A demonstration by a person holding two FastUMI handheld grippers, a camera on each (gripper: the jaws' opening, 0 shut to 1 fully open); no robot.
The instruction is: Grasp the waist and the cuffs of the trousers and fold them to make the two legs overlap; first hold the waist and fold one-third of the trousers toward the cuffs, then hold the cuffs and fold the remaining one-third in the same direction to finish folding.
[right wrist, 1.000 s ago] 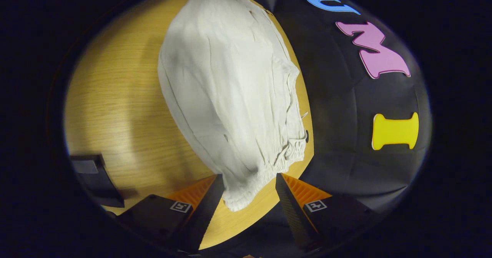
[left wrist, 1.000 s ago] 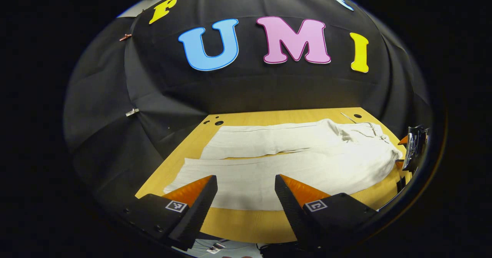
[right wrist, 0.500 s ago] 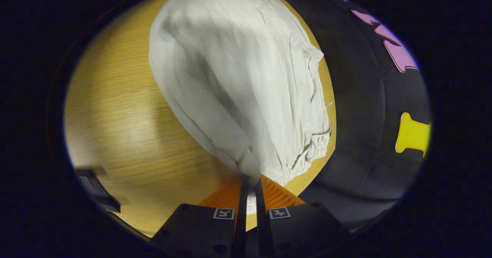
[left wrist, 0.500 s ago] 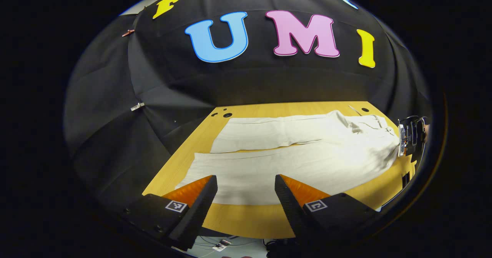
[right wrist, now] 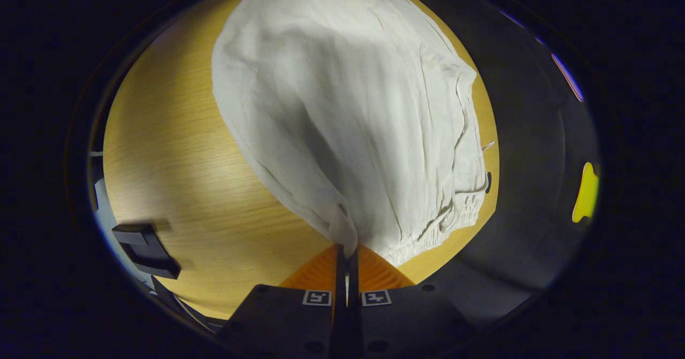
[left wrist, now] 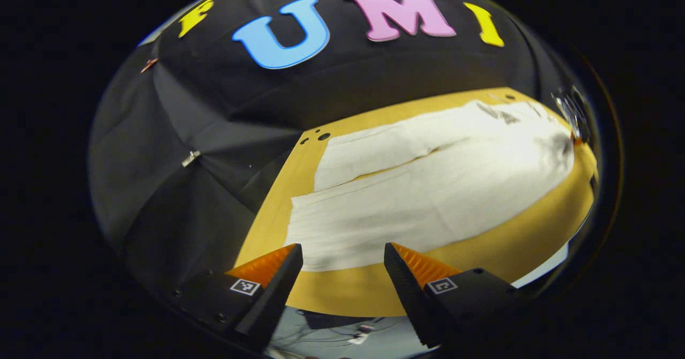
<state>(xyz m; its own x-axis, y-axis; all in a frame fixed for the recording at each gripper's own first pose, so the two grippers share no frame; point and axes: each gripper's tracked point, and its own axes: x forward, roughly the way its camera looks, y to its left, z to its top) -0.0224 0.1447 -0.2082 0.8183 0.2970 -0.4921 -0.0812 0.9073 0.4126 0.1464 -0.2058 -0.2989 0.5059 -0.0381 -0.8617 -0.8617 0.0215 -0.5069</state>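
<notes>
White trousers [left wrist: 428, 188] lie flat on the wooden table [left wrist: 481, 262], legs side by side with the cuffs toward the left and the waist at the far right in the left gripper view. My left gripper [left wrist: 343, 252] hangs open over the table's near edge, just short of the near leg's cuff end, with nothing between its fingers. In the right gripper view, my right gripper [right wrist: 347, 249] is shut on a corner of the elastic waist, and the trousers [right wrist: 348, 107] stretch away from it. The right gripper [left wrist: 575, 113] also appears small beside the waist.
A dark block-shaped object [right wrist: 144, 249] sits at the table's edge [right wrist: 176, 161], left in the right gripper view. Small holes [left wrist: 321, 136] mark the table's far left corner. The black cloth wall stands close behind the table.
The right gripper went from open around the waist corner to shut on it. The left gripper shifted and tilted, so the near cuff now sits nearer its fingers; it stayed open.
</notes>
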